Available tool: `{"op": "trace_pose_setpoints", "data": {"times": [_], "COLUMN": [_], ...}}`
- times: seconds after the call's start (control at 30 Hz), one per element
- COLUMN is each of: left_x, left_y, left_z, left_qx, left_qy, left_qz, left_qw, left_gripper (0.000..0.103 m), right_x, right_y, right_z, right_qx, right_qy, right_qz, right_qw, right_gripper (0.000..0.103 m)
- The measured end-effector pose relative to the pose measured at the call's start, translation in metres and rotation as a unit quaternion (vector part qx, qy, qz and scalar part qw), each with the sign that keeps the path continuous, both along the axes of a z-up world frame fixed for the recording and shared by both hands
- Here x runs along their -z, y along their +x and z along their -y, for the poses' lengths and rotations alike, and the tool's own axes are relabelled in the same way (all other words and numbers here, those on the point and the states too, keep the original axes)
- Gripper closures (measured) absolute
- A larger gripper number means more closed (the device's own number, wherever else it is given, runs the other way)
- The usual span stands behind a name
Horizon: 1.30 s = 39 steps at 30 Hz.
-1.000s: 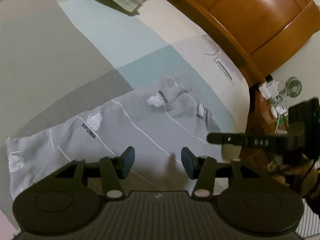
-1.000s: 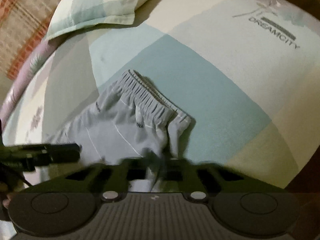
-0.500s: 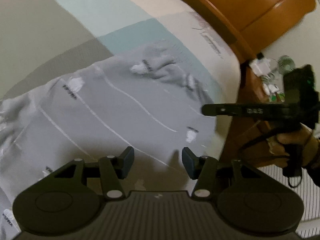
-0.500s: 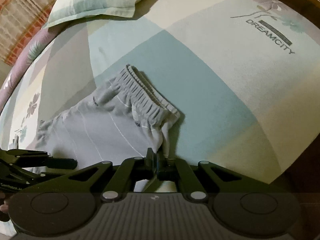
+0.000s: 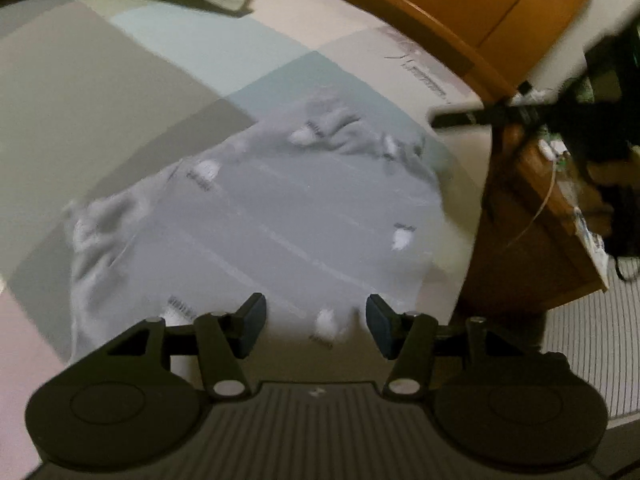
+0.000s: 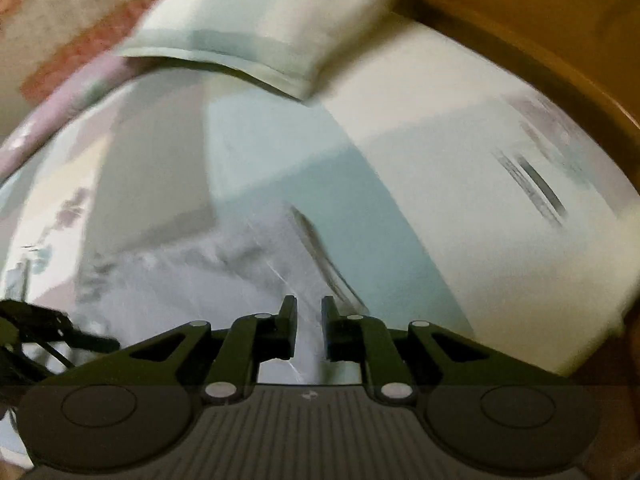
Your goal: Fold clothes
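Note:
Grey shorts (image 5: 300, 216) with thin white lines and small white prints lie spread on the patchwork bed sheet (image 5: 100, 92). My left gripper (image 5: 316, 322) hangs open just above their near edge, nothing between its fingers. In the right wrist view the shorts (image 6: 192, 280) are blurred, the waistband running up to the right. My right gripper (image 6: 309, 328) is over them with its jaws opening, a narrow gap between the pads and no cloth pinched. The right gripper (image 5: 460, 118) also shows at the bed's right side, and the left gripper (image 6: 92, 340) shows low on the left.
A pale green pillow (image 6: 272, 32) lies at the head of the bed, below the wooden headboard (image 5: 480, 8). A wooden bedside cabinet (image 5: 532, 240) with small items on it stands right of the mattress edge. A person's hand (image 5: 596, 204) holds the right gripper.
The right gripper, shut low on the shorts' corner before, has lifted and its jaws have parted. The left gripper has pulled back, so the whole of the shorts shows.

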<state>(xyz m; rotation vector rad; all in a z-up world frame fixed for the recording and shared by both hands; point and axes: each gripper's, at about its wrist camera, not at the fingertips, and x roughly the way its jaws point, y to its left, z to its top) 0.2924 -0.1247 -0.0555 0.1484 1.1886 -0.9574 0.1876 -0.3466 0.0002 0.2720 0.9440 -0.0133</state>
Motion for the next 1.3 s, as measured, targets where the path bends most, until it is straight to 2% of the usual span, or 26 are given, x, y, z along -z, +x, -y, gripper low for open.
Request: {"op": "trace_pose_setpoints", "data": {"times": [0.1,0.17,0.23,0.27,0.37,0.4,0.47,0.6,0.67,0.77,0.8,0.9,1.0,1.07,1.13,1.2,1.3], "left_x": [0.012,0.017,0.02,0.02,0.017,0.015,0.008,-0.001,0.003,0.014,0.018,0.017,0.012,0.009,0.006,0.012,0.019], "left_y": [-0.009,-0.021,-0.034,-0.038,-0.048,-0.051,-0.055,-0.066,-0.071,-0.081,-0.084,-0.099,-0.098,-0.097,-0.093,-0.087,-0.086], "left_z": [-0.005,-0.008,-0.013,-0.017,-0.028,-0.03,-0.032,-0.025,-0.022,-0.025,-0.026,-0.034,-0.038,-0.041,-0.038,-0.034,-0.041], "left_qx": [-0.003,-0.003,-0.009,-0.015,-0.027,-0.027,-0.023,0.004,0.012,0.018,0.019,0.036,0.036,0.036,0.03,0.015,-0.021], "left_qy": [0.009,0.009,0.006,0.005,0.009,0.016,0.026,0.037,0.043,0.052,0.055,0.069,0.081,0.088,0.079,0.077,0.06], "left_qz": [-0.006,-0.002,0.0,-0.005,-0.013,-0.011,-0.002,0.055,0.073,0.074,0.074,0.091,0.08,0.073,0.086,0.081,0.073], "left_qw": [0.9999,0.9999,0.9999,0.9999,0.9995,0.9995,0.9994,0.9978,0.9963,0.9958,0.9955,0.9928,0.9928,0.9927,0.9927,0.9936,0.9953], "left_gripper": [0.048,0.048,0.046,0.046,0.046,0.046,0.046,0.046,0.046,0.046,0.046,0.046,0.045,0.045,0.045,0.045,0.044], "right_x": [0.017,0.038,0.058,0.067,0.063,0.057,0.042,0.029,0.035,0.055,0.061,0.07,0.066,0.058,0.05,0.046,0.059], "right_y": [0.037,0.059,0.073,0.078,0.082,0.08,0.07,0.032,0.015,-0.005,-0.011,-0.027,-0.032,-0.029,-0.023,-0.01,0.002], "right_z": [-0.024,-0.035,-0.032,-0.026,-0.01,-0.013,-0.021,-0.048,-0.064,-0.087,-0.093,-0.098,-0.1,-0.103,-0.108,-0.114,-0.124], "right_qx": [-0.061,-0.091,-0.094,-0.091,-0.099,-0.111,-0.137,-0.225,-0.264,-0.31,-0.317,-0.298,-0.294,-0.297,-0.298,-0.296,-0.302], "right_qy": [-0.013,-0.034,-0.065,-0.077,-0.061,-0.073,-0.078,-0.059,-0.055,-0.056,-0.059,-0.068,-0.064,-0.06,-0.056,-0.053,-0.057], "right_qz": [0.02,0.009,-0.009,-0.018,-0.027,-0.03,-0.024,-0.025,-0.037,-0.054,-0.061,-0.058,-0.091,-0.087,-0.071,-0.05,-0.057], "right_qw": [0.998,0.995,0.993,0.993,0.993,0.991,0.987,0.972,0.962,0.948,0.945,0.95,0.949,0.949,0.95,0.952,0.95], "right_gripper": [0.088,0.088,0.091,0.103,0.103,0.101,0.085,0.083,0.083,0.083,0.083,0.082,0.082,0.082,0.082,0.081,0.081]}}
